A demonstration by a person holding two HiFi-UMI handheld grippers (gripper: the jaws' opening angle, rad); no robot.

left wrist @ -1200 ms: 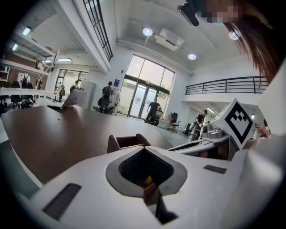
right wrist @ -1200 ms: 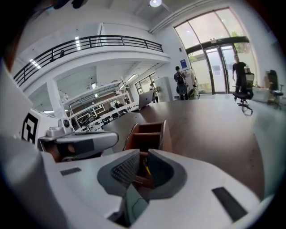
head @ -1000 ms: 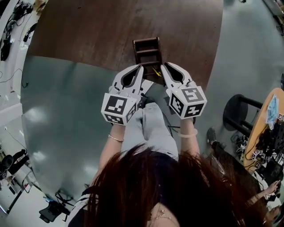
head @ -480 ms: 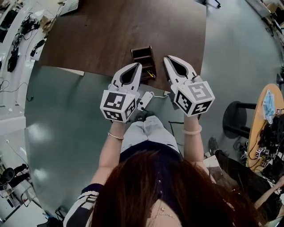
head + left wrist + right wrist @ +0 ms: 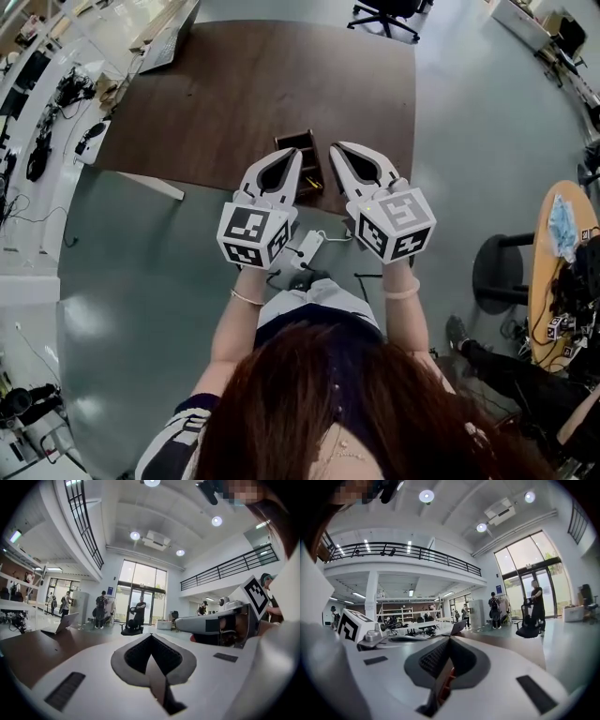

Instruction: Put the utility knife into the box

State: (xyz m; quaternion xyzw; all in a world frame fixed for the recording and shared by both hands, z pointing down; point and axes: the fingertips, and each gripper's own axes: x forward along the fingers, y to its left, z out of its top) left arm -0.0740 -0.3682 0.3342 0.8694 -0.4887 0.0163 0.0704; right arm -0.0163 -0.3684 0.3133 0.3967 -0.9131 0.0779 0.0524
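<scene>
- Below the person, a grey floor (image 5: 141, 281) fills most of the head view, and a white power strip (image 5: 307, 247) is seen lying on it just short of the table
- Further out, a brown table (image 5: 234, 94) is set across the scene; its far part is bare wood, so reach from the near edge is unobstructed
- The left gripper (image 5: 294, 156) is held over the near edge of the table, just left of the box. Its jaws are pressed together with nothing between them, as its own view confirms
- The right gripper (image 5: 336, 148) is held beside it, just right of the box, with its jaws likewise closed on nothing. Both gripper views are filled by the hall beyond rather than the tabletop, so the tools are judged to be carried level and idle, not aimed for a grasp
- A dark wooden box (image 5: 294, 138) with inner dividers is placed close to the near edge of the table, between the two tools, where it is easily reached
- A small yellow item (image 5: 314, 184), taken to be the utility knife, is seen at the near right end of the box; whether it lies inside a compartment or on the rim cannot be told, being too small. If inside, the task is judged as good as done
</scene>
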